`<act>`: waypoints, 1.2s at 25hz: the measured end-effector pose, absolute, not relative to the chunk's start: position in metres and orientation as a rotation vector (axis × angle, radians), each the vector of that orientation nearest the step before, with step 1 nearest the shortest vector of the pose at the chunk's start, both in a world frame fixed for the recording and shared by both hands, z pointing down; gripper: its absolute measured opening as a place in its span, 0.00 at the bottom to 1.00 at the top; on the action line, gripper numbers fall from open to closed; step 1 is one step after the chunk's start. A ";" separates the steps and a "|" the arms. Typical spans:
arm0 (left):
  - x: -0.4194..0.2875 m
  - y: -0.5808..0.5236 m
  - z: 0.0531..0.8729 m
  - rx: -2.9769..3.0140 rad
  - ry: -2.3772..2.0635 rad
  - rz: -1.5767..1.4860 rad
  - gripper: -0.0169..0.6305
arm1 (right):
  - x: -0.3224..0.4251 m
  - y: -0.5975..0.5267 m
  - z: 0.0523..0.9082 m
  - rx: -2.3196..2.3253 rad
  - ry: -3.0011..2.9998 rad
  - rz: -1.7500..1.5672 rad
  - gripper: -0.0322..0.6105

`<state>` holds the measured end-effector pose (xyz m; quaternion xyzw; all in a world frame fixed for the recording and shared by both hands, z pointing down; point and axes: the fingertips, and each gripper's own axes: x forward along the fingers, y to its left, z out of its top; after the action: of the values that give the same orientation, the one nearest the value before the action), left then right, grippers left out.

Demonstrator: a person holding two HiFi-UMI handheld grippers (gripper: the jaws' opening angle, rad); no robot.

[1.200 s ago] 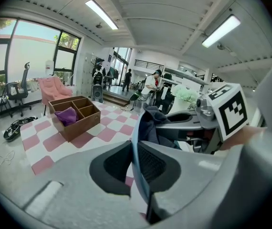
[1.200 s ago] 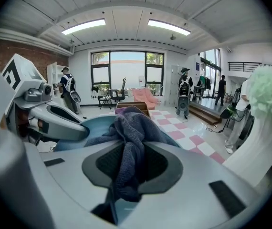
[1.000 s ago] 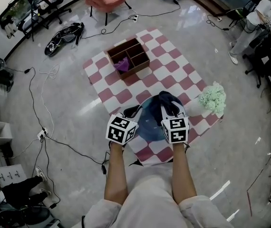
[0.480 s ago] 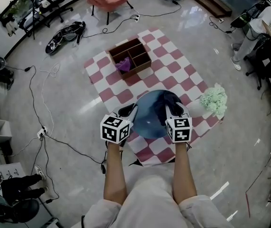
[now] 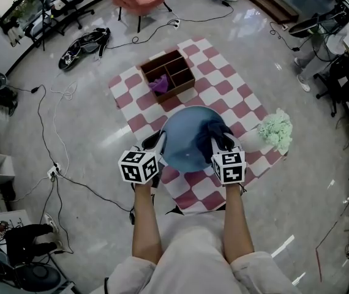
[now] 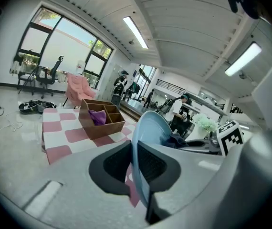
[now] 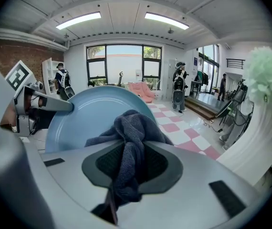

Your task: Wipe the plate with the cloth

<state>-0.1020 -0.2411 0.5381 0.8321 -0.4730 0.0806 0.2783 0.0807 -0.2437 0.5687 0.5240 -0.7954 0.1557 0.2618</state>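
A light blue plate (image 5: pixel 185 138) is held up above the checked mat, tilted toward my right side. My left gripper (image 5: pixel 155 144) is shut on its left rim, and the plate (image 6: pixel 148 128) stands edge-on between the jaws. My right gripper (image 5: pixel 220 141) is shut on a dark blue cloth (image 5: pixel 212 132). The cloth (image 7: pixel 129 142) bunches between the jaws and presses on the right part of the plate (image 7: pixel 88 116) face.
A red and white checked mat (image 5: pixel 217 90) lies on the shiny floor. On it stands a wooden divided box (image 5: pixel 166 73) with a purple cloth (image 5: pixel 158 83). A pale green fluffy thing (image 5: pixel 276 128) sits at the mat's right edge. Cables (image 5: pixel 52 133) trail at left; people stand far right.
The plate has risen and tilted up from lying near the mat. The left gripper has moved left and down in view. The cloth stays on the plate's right part.
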 end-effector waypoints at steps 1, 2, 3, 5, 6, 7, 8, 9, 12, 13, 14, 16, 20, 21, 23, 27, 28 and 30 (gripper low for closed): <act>-0.106 -0.242 0.537 2.220 -1.286 0.196 0.07 | 0.079 -0.243 0.569 1.408 -2.157 0.422 0.21; -0.109 -0.243 0.537 2.208 -1.300 0.173 0.07 | 0.077 -0.243 0.569 1.398 -2.160 0.422 0.21; -0.111 -0.244 0.536 2.196 -1.311 0.146 0.07 | 0.076 -0.243 0.569 1.390 -2.161 0.421 0.21; -0.116 -0.245 0.537 2.163 -1.329 0.089 0.07 | 0.074 -0.242 0.569 1.378 -2.161 0.418 0.21; -0.119 -0.245 0.538 2.143 -1.337 0.064 0.07 | 0.072 -0.241 0.569 1.373 -2.162 0.419 0.21; -0.122 -0.245 0.539 2.123 -1.346 0.043 0.07 | 0.070 -0.240 0.569 1.367 -2.165 0.419 0.21; -0.125 -0.245 0.540 2.107 -1.354 0.026 0.07 | 0.068 -0.239 0.570 1.361 -2.167 0.419 0.21; -0.127 -0.245 0.541 2.094 -1.364 0.014 0.07 | 0.065 -0.238 0.570 1.353 -2.168 0.418 0.21; -0.133 -0.245 0.544 2.063 -1.389 -0.008 0.07 | 0.057 -0.234 0.573 1.321 -2.171 0.411 0.21; -0.134 -0.245 0.544 2.055 -1.394 -0.018 0.07 | 0.054 -0.233 0.575 1.309 -2.172 0.407 0.21; -0.135 -0.245 0.544 2.047 -1.396 -0.031 0.07 | 0.050 -0.231 0.576 1.297 -2.173 0.405 0.21; -0.139 -0.245 0.544 2.027 -1.400 -0.059 0.07 | 0.041 -0.227 0.579 1.268 -2.178 0.403 0.21; -0.147 -0.245 0.545 1.994 -1.422 -0.089 0.08 | 0.019 -0.221 0.582 1.200 -2.200 0.372 0.21; -0.148 -0.245 0.546 1.989 -1.425 -0.093 0.08 | 0.013 -0.220 0.581 1.183 -2.206 0.363 0.21; -0.148 -0.245 0.545 1.984 -1.429 -0.098 0.08 | 0.002 -0.217 0.579 1.149 -2.216 0.347 0.21; -0.147 -0.245 0.545 1.984 -1.428 -0.097 0.08 | -0.018 -0.209 0.577 1.075 -2.239 0.309 0.21; -0.147 -0.245 0.545 1.985 -1.427 -0.095 0.08 | -0.021 -0.208 0.577 1.065 -2.242 0.302 0.21; -0.146 -0.244 0.545 1.989 -1.420 -0.091 0.08 | -0.024 -0.207 0.576 1.058 -2.245 0.297 0.21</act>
<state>-0.1457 -0.2443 0.5446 0.7646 -0.5459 -0.0351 0.3408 -0.0238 -0.2070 0.5762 0.4018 -0.8522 0.1128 0.3157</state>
